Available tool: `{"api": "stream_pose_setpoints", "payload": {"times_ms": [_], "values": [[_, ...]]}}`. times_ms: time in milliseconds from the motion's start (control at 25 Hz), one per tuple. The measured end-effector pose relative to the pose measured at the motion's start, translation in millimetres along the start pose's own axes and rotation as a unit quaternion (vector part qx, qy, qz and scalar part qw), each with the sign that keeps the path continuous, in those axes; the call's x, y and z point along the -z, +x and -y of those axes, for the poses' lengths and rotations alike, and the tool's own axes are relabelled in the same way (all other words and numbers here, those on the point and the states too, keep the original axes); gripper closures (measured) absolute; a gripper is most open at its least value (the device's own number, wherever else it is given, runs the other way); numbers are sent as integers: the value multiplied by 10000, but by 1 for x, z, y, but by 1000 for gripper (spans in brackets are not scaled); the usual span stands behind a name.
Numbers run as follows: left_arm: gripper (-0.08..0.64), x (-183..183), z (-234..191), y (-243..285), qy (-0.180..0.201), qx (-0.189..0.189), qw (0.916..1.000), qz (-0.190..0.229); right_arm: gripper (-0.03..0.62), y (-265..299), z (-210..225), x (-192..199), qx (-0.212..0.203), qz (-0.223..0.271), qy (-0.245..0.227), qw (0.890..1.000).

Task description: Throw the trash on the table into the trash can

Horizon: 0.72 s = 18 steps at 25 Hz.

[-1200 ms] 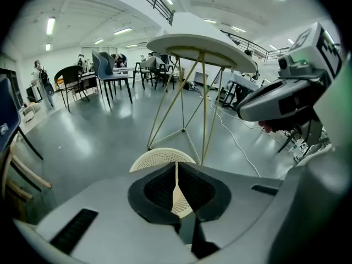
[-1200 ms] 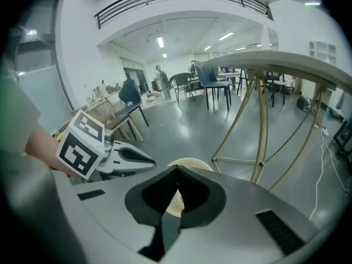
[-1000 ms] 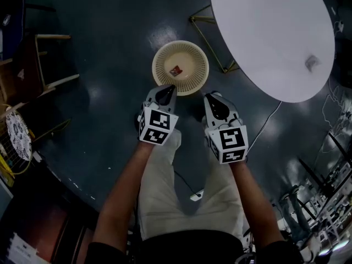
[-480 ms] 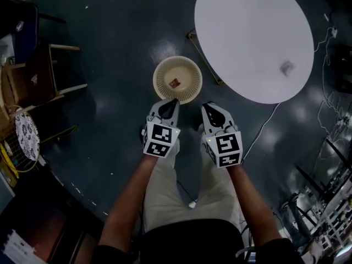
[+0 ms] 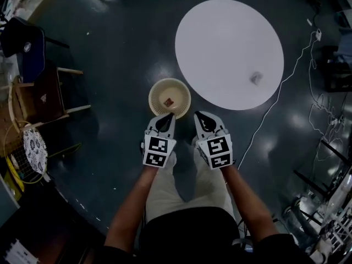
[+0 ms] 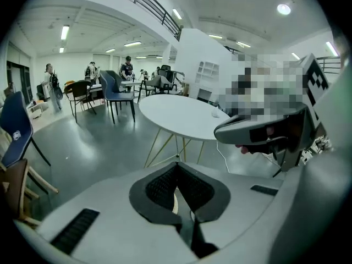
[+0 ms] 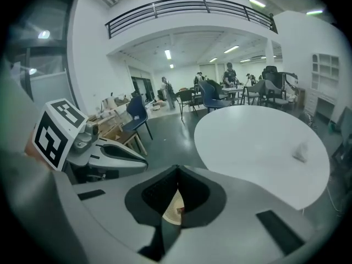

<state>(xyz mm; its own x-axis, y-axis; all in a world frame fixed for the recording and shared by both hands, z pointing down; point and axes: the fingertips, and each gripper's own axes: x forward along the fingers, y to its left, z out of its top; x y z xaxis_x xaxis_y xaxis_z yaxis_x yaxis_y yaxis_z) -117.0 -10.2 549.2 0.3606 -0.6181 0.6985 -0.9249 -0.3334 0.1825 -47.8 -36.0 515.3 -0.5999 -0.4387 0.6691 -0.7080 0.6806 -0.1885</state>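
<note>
A crumpled grey piece of trash (image 5: 256, 78) lies near the right edge of the round white table (image 5: 220, 43). On the floor beside the table stands the beige slatted trash can (image 5: 159, 89) with a red scrap (image 5: 169, 101) inside. My left gripper (image 5: 165, 118) and right gripper (image 5: 200, 116) are held side by side just short of the can, both shut and empty. In the right gripper view, the trash (image 7: 300, 152) shows on the table (image 7: 247, 136) ahead of the shut right gripper (image 7: 177, 170). In the left gripper view, the shut left gripper (image 6: 177, 164) faces the table (image 6: 181, 113).
A blue chair (image 5: 27, 45) and wooden chairs (image 5: 47, 95) stand at the left, with a round patterned disc (image 5: 36, 150) nearer. A white cable (image 5: 269, 117) runs over the dark floor right of the table. Equipment clutter fills the right edge (image 5: 330, 202).
The head view has pulled back and up: table and trash can look smaller and sit further left. Both grippers stay shut, side by side, now a little further from the can.
</note>
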Motion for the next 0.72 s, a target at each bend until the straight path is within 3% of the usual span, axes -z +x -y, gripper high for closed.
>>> {"api": "stream_pose_setpoints", "payload": {"times_ms": [280, 720], "values": [[545, -63, 50, -5, 425, 299, 9986, 120, 574, -40, 37, -28, 196, 126, 137, 9996], [545, -135, 129, 42, 699, 712, 9947, 254, 574, -92, 166, -31, 949, 158, 458, 9943]]}}
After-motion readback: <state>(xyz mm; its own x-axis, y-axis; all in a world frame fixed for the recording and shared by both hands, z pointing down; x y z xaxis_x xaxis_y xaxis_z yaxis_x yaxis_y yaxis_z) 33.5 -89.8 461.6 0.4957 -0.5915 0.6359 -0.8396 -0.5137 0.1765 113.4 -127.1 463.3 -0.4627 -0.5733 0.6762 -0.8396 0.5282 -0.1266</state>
